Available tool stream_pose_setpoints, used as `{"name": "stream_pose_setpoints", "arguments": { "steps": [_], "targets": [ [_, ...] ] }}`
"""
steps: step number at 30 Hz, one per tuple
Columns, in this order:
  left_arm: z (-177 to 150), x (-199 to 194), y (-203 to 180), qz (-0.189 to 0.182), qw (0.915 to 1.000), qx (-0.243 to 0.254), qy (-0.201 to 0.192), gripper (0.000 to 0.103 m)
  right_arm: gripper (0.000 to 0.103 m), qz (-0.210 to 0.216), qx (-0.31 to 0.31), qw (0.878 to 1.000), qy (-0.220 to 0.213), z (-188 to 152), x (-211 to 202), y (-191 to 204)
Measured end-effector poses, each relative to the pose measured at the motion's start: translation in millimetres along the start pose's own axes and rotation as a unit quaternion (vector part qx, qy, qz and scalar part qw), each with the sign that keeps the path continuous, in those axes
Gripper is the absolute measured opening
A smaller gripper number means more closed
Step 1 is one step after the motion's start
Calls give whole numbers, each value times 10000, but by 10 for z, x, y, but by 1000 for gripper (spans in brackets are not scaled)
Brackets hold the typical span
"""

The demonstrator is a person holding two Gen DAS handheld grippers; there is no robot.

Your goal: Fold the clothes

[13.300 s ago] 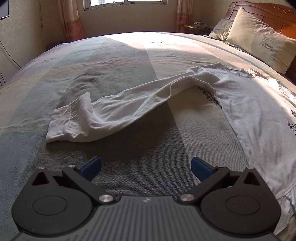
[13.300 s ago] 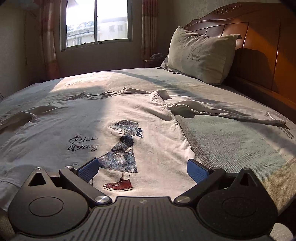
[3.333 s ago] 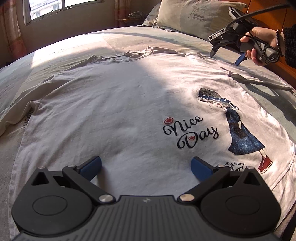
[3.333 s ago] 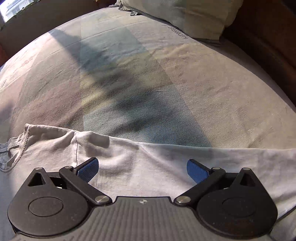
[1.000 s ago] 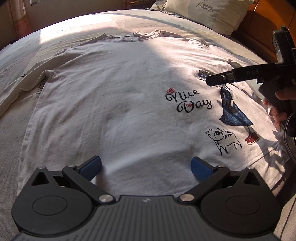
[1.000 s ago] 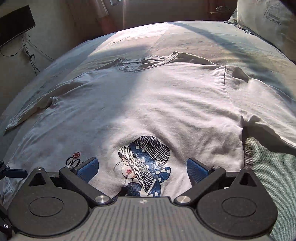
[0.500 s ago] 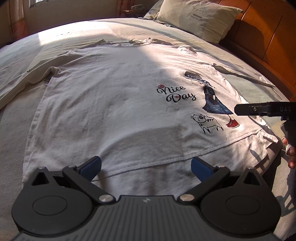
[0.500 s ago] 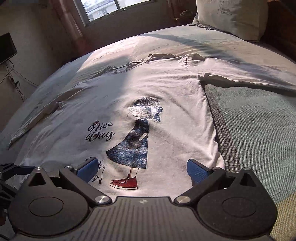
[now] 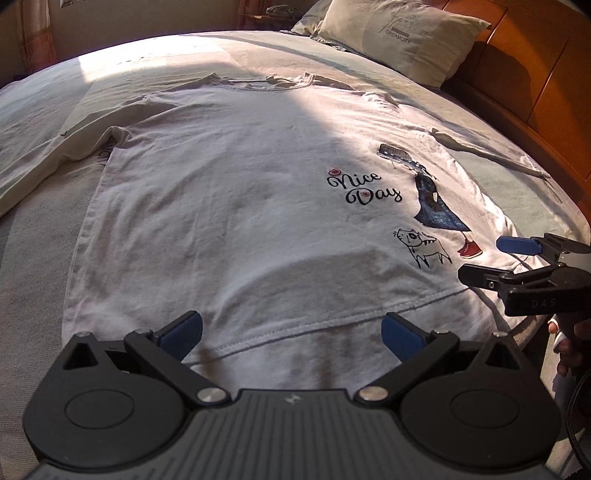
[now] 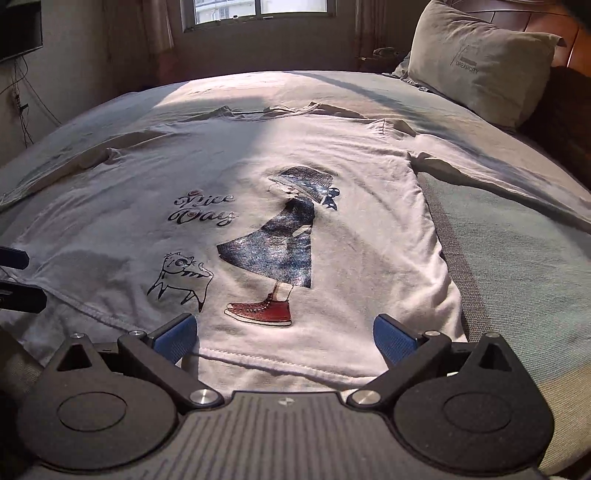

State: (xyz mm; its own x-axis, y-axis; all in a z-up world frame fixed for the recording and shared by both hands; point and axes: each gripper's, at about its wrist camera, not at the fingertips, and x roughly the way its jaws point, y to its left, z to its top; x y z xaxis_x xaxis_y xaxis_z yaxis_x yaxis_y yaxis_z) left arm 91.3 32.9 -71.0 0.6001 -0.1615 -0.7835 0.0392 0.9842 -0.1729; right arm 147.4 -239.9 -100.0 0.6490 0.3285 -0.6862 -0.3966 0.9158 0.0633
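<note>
Left gripper (image 9: 291, 332) is seen with jaws spread wide, nothing held, poised at the bottom hem of the white shirt (image 9: 240, 206). The blue pads (image 9: 181, 332) sit just over the hem line; contact with the cloth cannot be told.

Right gripper (image 10: 284, 338) is likewise spread wide and empty, set at the hem near the shirt's right corner, below the printed red shoe (image 10: 260, 310). In the left wrist view it is seen from the side at the far right edge, with fingers of a hand (image 9: 569, 347) noted beneath it.

The shirt is laid flat, print side up, on the bed (image 10: 517, 266), hem nearest, collar farthest. A cat drawing (image 10: 181, 280), a skirted figure and the words "Nice Day" (image 9: 364, 186) are noted mid-shirt. Both long sleeves are stretched out sideways.

Beyond: a pillow (image 10: 476, 62) against a wooden headboard (image 9: 532, 62), and a window (image 10: 258, 9) on the far wall.
</note>
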Motion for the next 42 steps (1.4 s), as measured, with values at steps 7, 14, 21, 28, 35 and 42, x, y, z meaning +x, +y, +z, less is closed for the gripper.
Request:
{"name": "stream_pose_setpoints", "arguments": {
  "steps": [7, 14, 21, 28, 35, 42],
  "targets": [
    [-144, -106, 30, -122, 9996, 33, -233, 102, 103, 35, 35, 9999, -118, -67, -40, -23],
    [166, -189, 282, 37, 9993, -136, -346, 102, 103, -24, 21, 9999, -152, -77, -36, -4],
    [421, 94, 538, -531, 9945, -872, -211, 102, 103, -102, 32, 9997, -231, -99, -30, 16],
    [82, 70, 719, -1264, 9825, -1100, -820, 102, 103, -181, 64, 9995, -258, -104, -22, 36],
    [86, 38, 818, -1689, 9815, -630, -650, 102, 103, -407, 194, 9985, -314, -101, 4, 89],
    [219, -29, 878, -1457, 9877, -399, -405, 102, 103, -553, 287, 9978, -242, -59, 27, 109]
  ]
}}
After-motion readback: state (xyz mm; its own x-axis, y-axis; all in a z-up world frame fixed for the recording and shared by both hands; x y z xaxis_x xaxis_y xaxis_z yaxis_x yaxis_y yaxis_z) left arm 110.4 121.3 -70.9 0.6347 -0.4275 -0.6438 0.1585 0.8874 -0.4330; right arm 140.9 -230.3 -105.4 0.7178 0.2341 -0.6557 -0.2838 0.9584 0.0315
